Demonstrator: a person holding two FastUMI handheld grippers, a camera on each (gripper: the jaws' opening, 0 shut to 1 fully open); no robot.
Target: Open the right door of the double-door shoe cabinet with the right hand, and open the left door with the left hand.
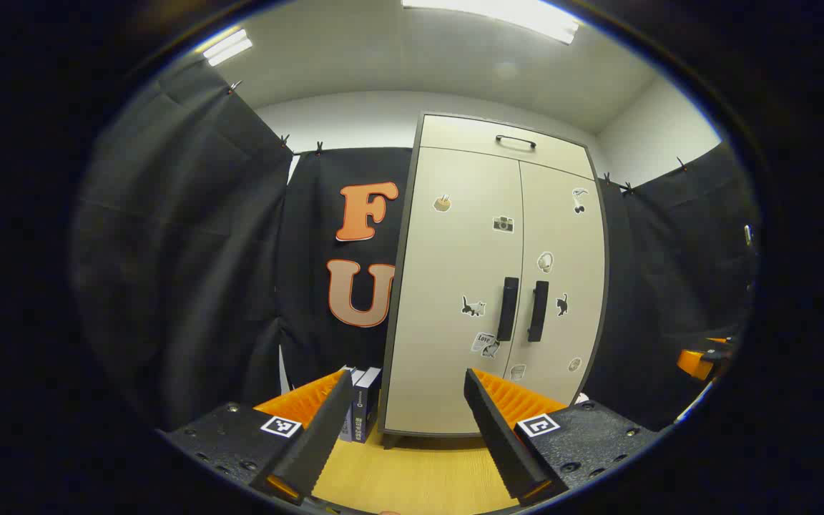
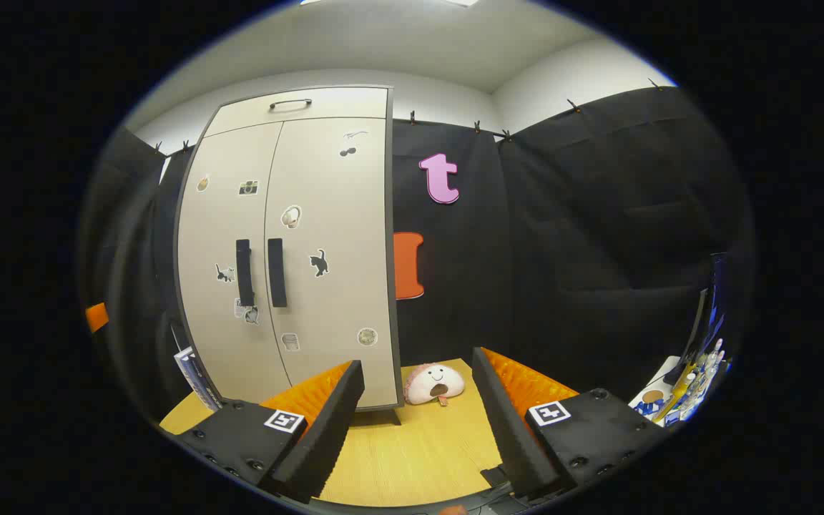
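Both doors are standing closed well ahead of the wide-open left tongs (image 1: 406, 400) and right tongs (image 2: 415, 390), presenting rigid hinged panels best gripped at the right handle (image 2: 276, 272) and left handle (image 1: 507, 309).

The shoe cabinet (image 1: 455, 286) is faced in smooth, matt cream board, edged by a dark frame. Its 2 door handles (image 1: 507, 309) are seen as matt black, as of plastic. Paper-like stickers (image 1: 473, 307) are stuck flat on the doors. The floor (image 2: 412, 450) is laid in smooth pale wood-grain. A soft plush toy (image 2: 434, 383) looks fuzzy.
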